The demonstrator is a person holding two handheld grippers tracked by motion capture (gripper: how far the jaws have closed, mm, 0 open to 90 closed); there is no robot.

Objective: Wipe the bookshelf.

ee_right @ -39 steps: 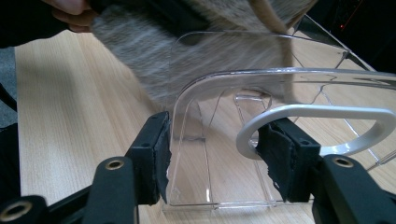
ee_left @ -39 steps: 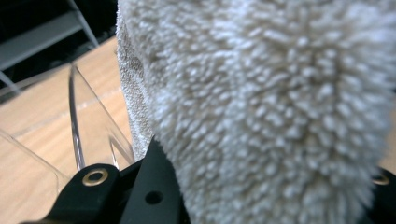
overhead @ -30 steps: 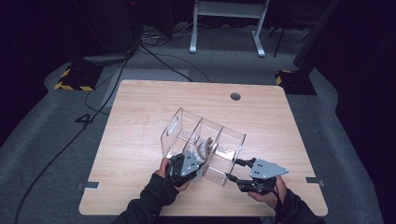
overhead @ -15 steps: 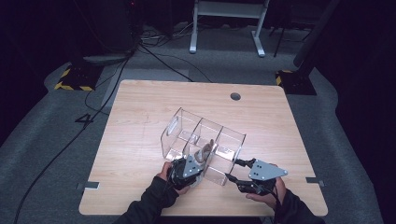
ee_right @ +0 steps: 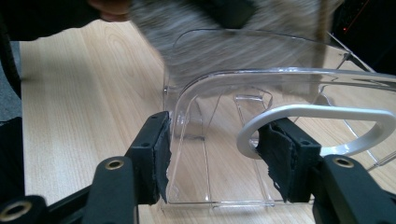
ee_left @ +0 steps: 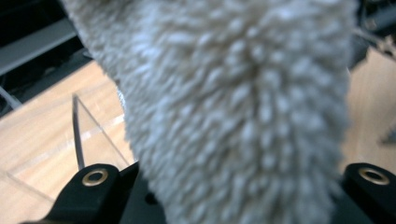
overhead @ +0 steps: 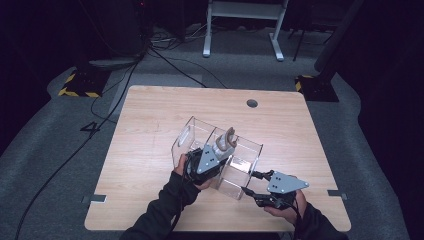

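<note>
A: While the left gripper (overhead: 216, 151) lifts that fluffy grey sock (overhead: 226, 140) out of the clear organizer bin (overhead: 192, 131), why's the right gripper (overhead: 251, 182) parked at the near end?
B: Bracing it, I'd say. Light plastic bin, it would likely slide or tip when the fabric drags on the dividers, so the right one stays at the end wall (ee_right: 205, 140).
A: Is the right one actually clamped?
B: Jaws stand either side of that wall, by the silver handle loop (ee_right: 317, 123), partly spread. One pad looks to touch the plastic; can't tell if the other presses.
A: And the left?
B: Pinched hard on the sock, jaws pressed together with the fabric between them. In the left gripper view the fuzzy sock (ee_left: 233, 102) sticks up straight ahead of the jaws.
A: Where's the sock relative to that gripper?
B: Held at its tips, the free end poking above and beyond it, over the bin's middle compartment, above the rim.
A: Bin?
B: On the table (overhead: 150, 115), just ahead of both grippers.
</note>
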